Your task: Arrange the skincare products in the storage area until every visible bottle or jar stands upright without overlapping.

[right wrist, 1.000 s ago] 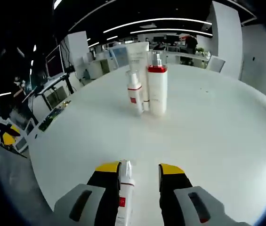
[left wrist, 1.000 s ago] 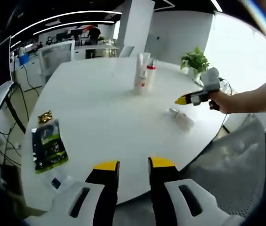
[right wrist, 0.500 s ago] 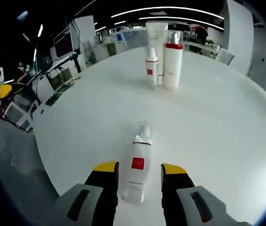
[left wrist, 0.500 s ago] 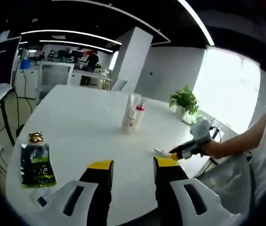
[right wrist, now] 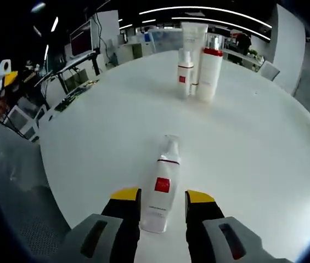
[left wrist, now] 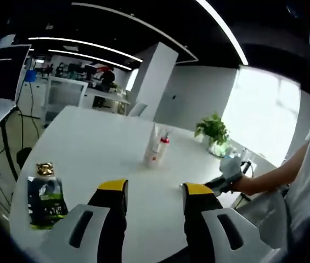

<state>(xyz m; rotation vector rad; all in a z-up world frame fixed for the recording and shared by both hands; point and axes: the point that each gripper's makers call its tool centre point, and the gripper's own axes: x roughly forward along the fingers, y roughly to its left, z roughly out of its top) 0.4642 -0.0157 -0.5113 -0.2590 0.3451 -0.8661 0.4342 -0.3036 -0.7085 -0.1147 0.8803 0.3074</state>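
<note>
A: The bottle [right wrist: 159,189] lies flat on the white table [right wrist: 264,142], its base between the right gripper [right wrist: 160,196]'s yellow tips, jaws narrow around it.

B: Contact? Can't tell. Left gripper [left wrist: 150,188] gapes, holding nothing. Three bottles [right wrist: 197,67] stand far off.

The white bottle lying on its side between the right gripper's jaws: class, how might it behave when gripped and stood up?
The white bottle looks round and smooth, so it may roll or slip. Tall and narrow, it would probably tip easily once upright. The right gripper straddles its base end.
</note>
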